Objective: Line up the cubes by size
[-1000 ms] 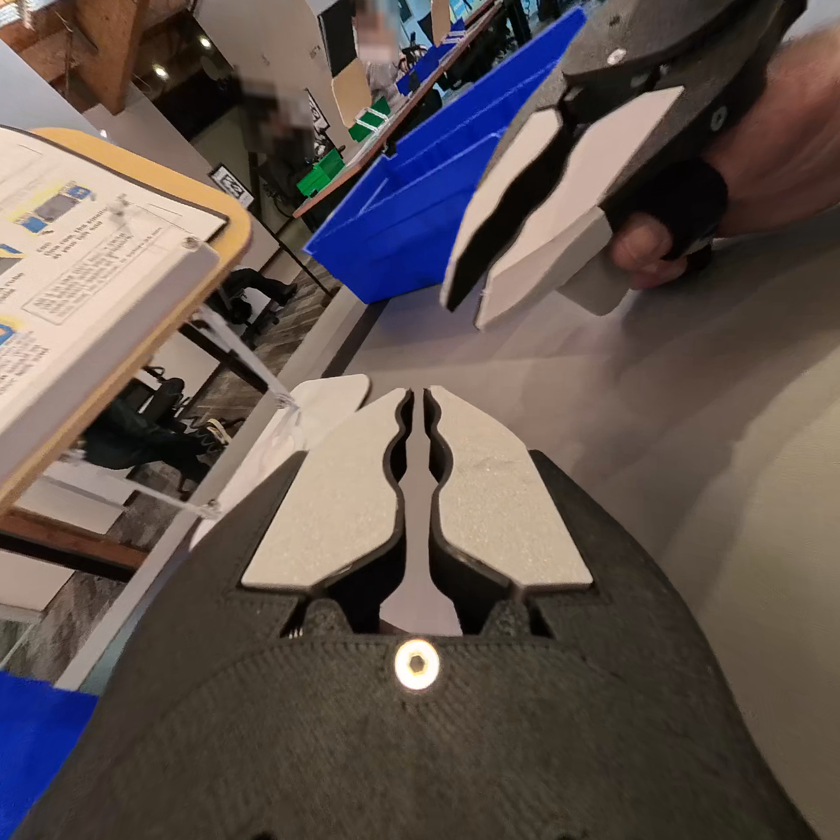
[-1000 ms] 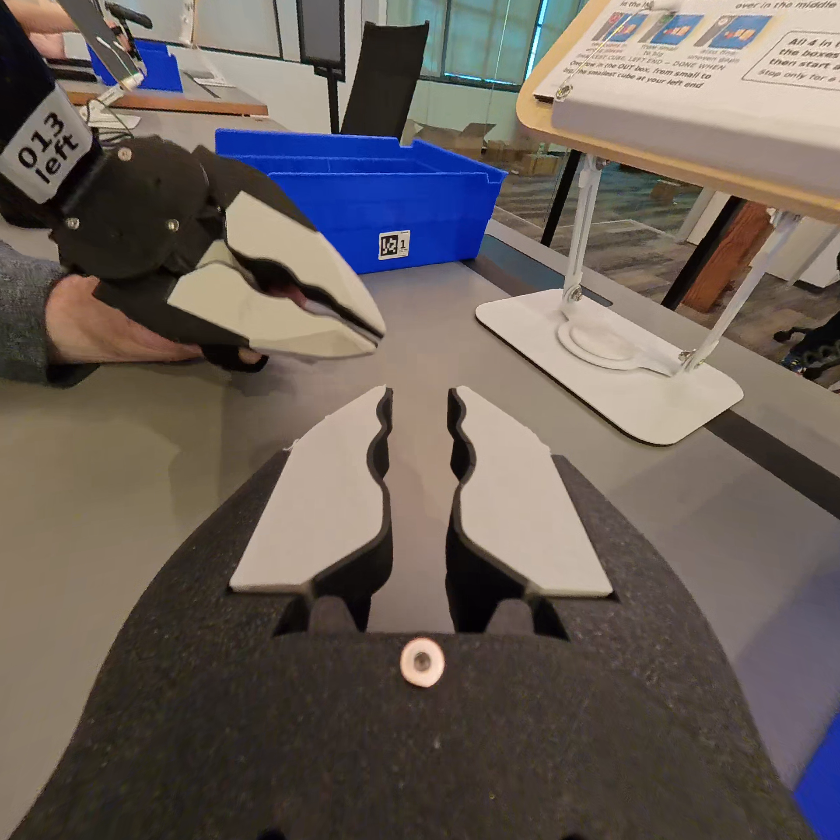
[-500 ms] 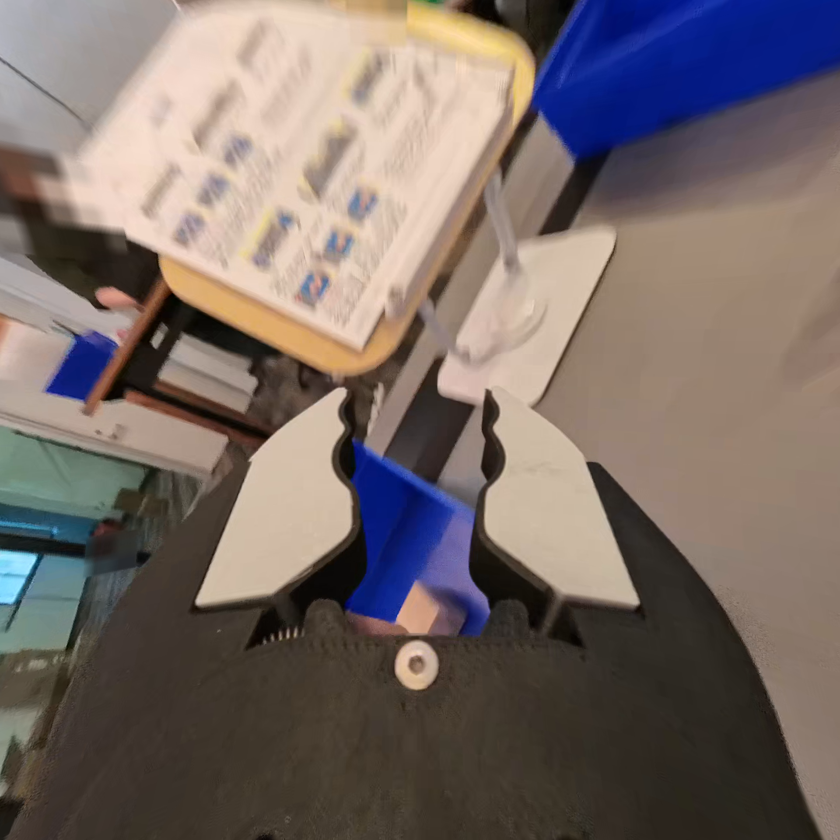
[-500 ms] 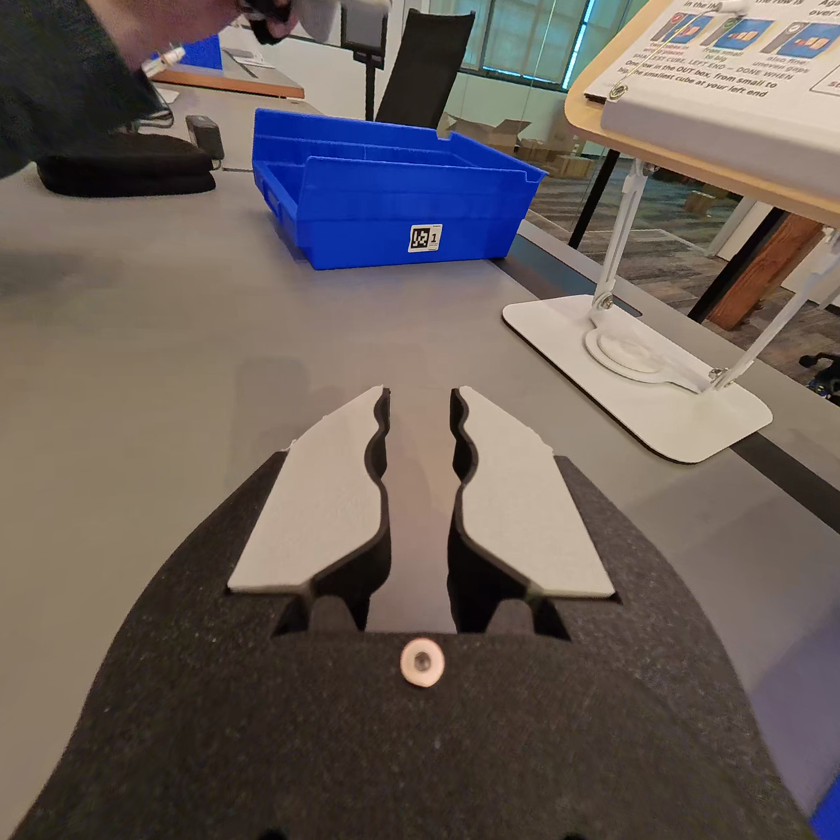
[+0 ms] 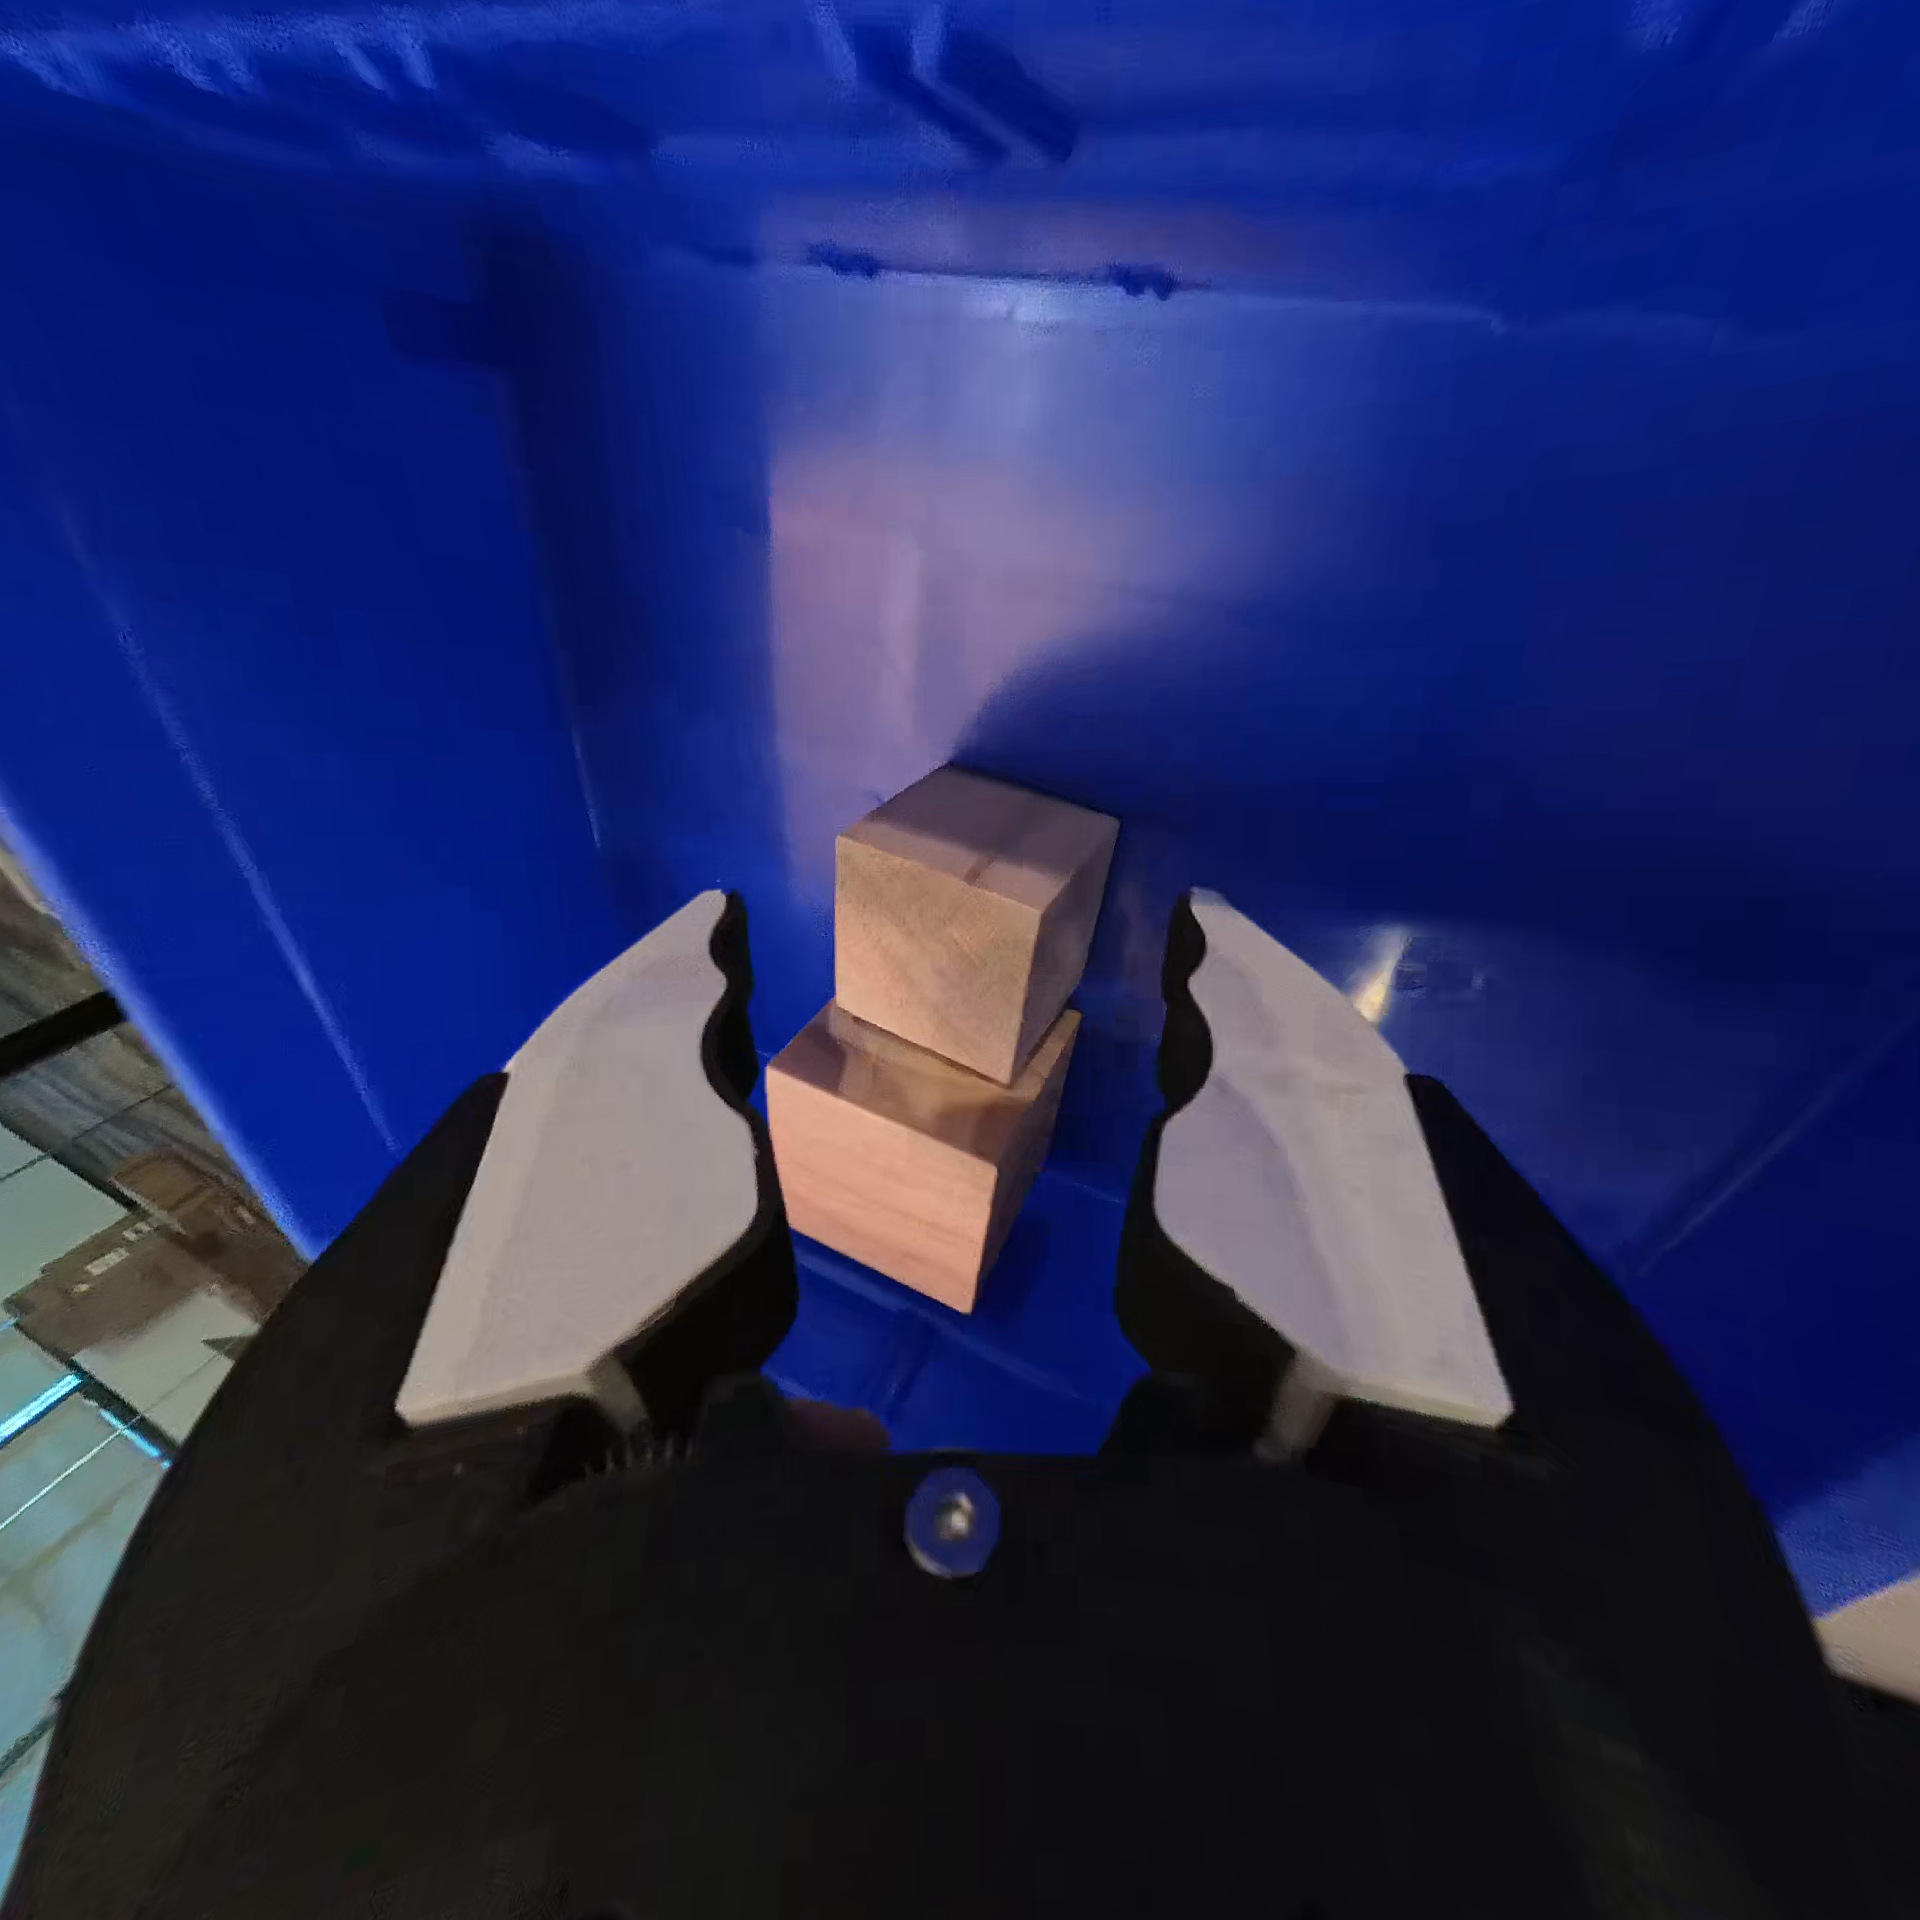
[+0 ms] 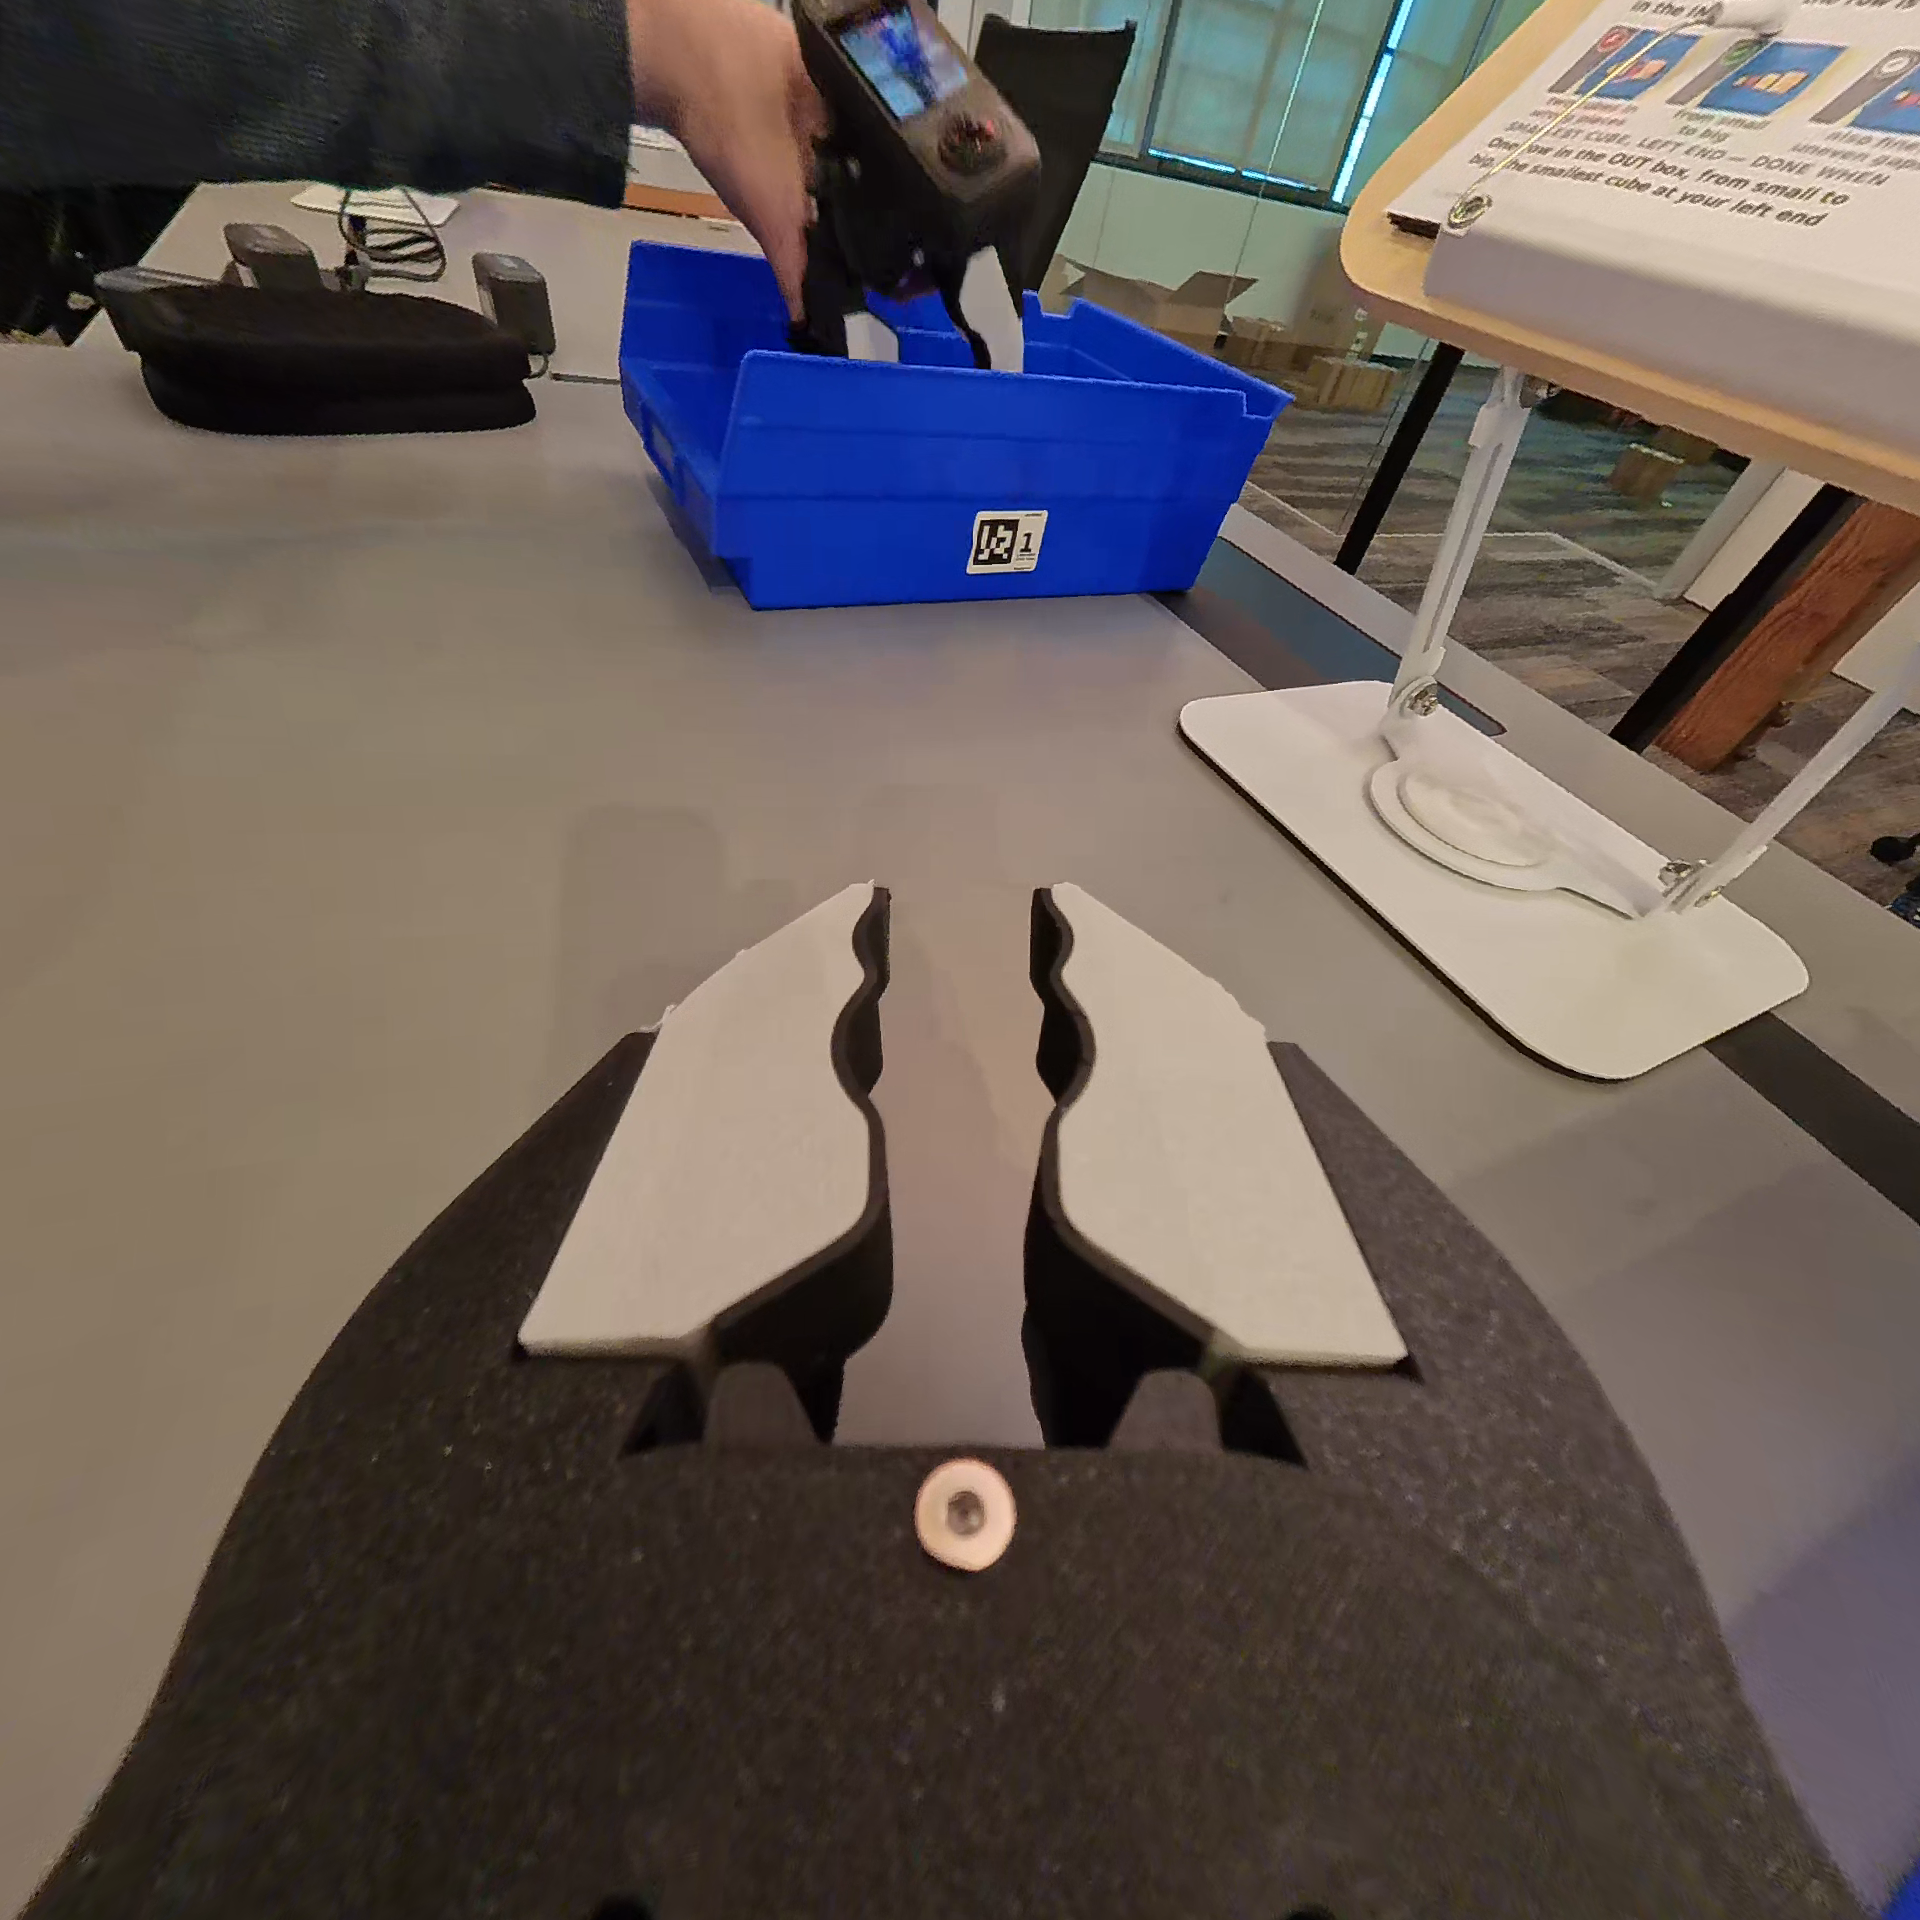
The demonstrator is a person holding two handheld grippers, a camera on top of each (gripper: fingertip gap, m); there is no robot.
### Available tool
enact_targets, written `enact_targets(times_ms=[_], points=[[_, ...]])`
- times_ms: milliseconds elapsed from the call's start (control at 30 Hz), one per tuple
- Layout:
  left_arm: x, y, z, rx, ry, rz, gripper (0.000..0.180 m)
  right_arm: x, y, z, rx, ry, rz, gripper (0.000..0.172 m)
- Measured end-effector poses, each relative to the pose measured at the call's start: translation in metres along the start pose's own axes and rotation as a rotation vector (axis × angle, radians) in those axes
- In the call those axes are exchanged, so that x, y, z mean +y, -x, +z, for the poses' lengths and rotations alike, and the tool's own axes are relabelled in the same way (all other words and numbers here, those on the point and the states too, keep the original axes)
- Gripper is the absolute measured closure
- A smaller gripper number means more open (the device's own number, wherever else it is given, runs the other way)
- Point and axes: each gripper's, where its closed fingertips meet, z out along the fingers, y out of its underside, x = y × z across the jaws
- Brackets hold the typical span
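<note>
Left wrist view first: my left claw (image 5: 951, 914) is down inside a blue bin (image 5: 416, 520), fingers spread wide and gripping nothing. Two wooden cubes sit in the bin's corner. The upper cube (image 5: 961, 940) rests tilted on the lower cube (image 5: 899, 1174), its far edge against the bin wall. Both stand between the fingertips; blue shows on either side of the upper cube, so neither pad (image 5: 623, 1122) touches it. The lower cube lies just beside the left-hand finger; I cannot tell whether they touch.

Right wrist view: my right claw (image 6: 958, 904) hangs low over the grey surface (image 6: 364, 779), its fingers a narrow gap apart with only bare surface visible between them, so it grips nothing. Well ahead stands the blue bin (image 6: 977, 468), bearing a small printed tag on its near wall. The left claw (image 6: 925, 322) reaches into it from above, held by a hand (image 6: 727, 135). To the right stands a white stand base (image 6: 1507, 894) carrying an instruction board (image 6: 1662, 208). A black pad (image 6: 322, 353) lies at the far left.
</note>
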Motion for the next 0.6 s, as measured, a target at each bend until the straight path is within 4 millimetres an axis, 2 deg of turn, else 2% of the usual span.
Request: enact_targets(times_ms=[133, 200, 300, 433, 533, 600], points=[[0.011, -0.002, 0.018, 0.074, 0.082, 0.027, 0.108, 0.0, 0.001, 0.0, -0.008, -0.001, -0.007, 0.146], [0.009, -0.002, 0.019, 0.106, 0.066, 0.003, 0.112, 0.0, 0.003, 0.0, -0.012, 0.001, -0.014, 0.146], [0.01, -0.006, 0.021, 0.157, 0.067, -0.015, 0.128, 0.001, 0.004, 0.001, -0.016, 0.005, -0.022, 0.146], [0.011, -0.007, 0.021, 0.158, 0.061, -0.024, 0.13, 0.001, 0.004, 0.001, -0.018, 0.01, -0.028, 0.146], [0.009, 0.001, 0.013, 0.092, 0.048, -0.041, 0.131, 0.002, 0.005, 0.002, -0.019, 0.011, -0.034, 0.146], [0.004, 0.01, -0.004, 0.025, -0.004, -0.073, 0.132, 0.001, 0.005, 0.001, -0.016, 0.009, -0.033, 0.146]])
